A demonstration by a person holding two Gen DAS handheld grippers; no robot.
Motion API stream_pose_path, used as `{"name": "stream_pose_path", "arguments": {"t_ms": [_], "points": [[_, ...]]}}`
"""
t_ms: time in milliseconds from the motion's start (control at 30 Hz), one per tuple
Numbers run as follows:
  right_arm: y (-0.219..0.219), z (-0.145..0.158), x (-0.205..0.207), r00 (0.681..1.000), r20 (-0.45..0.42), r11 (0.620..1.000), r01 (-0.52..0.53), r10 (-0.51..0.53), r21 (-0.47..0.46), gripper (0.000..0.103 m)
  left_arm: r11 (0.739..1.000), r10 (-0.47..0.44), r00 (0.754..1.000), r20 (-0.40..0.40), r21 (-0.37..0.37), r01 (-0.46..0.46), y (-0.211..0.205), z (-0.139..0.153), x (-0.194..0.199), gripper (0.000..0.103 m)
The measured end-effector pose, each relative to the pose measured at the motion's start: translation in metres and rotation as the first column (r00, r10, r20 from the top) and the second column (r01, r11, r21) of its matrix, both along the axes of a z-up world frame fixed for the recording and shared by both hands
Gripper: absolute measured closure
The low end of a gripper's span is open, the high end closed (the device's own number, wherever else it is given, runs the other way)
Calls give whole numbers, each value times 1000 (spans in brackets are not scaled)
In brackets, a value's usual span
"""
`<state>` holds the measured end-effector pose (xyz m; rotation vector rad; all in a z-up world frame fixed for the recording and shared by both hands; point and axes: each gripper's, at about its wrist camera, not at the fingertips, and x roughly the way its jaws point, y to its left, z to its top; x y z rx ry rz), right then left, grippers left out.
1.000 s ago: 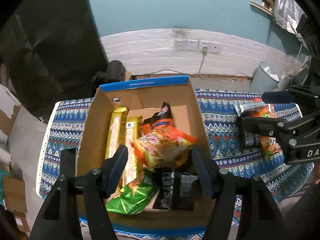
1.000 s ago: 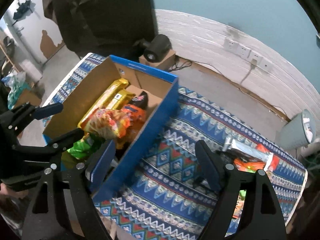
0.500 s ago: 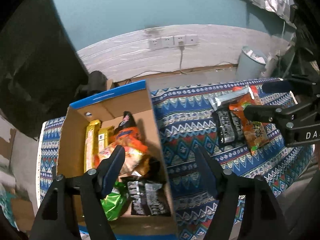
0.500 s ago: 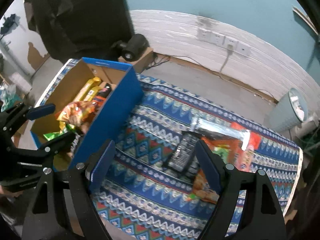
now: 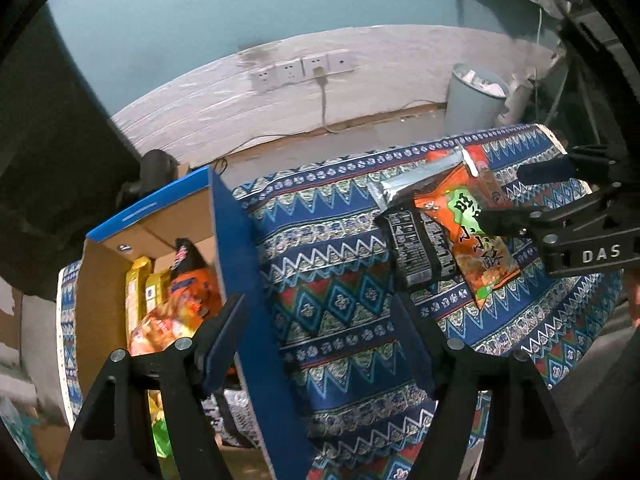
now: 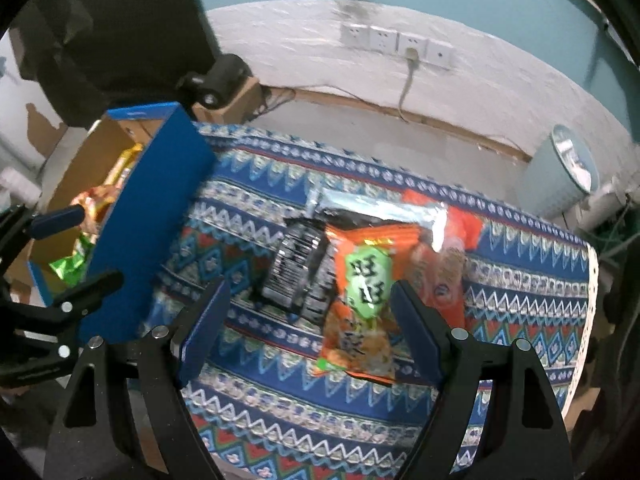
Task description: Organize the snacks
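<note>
White letters "DAS" are showing on the black body of the right gripper (image 5: 560, 196) at the right edge of the left wrist view. The orange snack bag (image 6: 362, 288) near the middle of the right wrist view is carrying Chinese characters, "旺旺", on its green patch. Other packet print is staying too small to read.

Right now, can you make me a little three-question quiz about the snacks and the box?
1. True or false: the right gripper is shut on the orange snack bag.
2. What lies touching that bag on the cloth? A) black packet B) spoon C) cup
3. Fill in: the gold bars are inside the ___.

Key: 1 false, it is open. 2 A, the black packet. 3 box.
</note>
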<state>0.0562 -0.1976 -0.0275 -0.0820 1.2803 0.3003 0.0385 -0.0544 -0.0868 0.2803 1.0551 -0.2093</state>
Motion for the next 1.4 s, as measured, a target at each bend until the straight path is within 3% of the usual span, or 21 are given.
{"name": "stream_pose_path", "arguments": {"t_ms": [500, 900, 967, 1133, 1400], "points": [[-26, -69, 12, 990, -126, 998, 62, -65, -25, 21, 992, -86, 995, -52, 85, 90, -41, -48, 21, 29], [-34, -105, 14, 985, -160, 997, 64, -69, -35, 21, 987, -90, 991, -98, 126, 102, -60, -71, 39, 27], [-35, -110, 12, 985, -162, 997, 58, -66, -50, 24, 987, -85, 991, -102, 128, 98, -62, -72, 41, 27], [-38, -113, 7, 984, -169, 999, 48, -49, -11, 66, 994, -53, 990, -128, 86, 65, -67, -74, 52, 25], [-64, -77, -1, 992, -99, 997, 76, -73, 26, 68, 997, 17, 979, -201, -66, -31, -73, -78, 69, 23]]}}
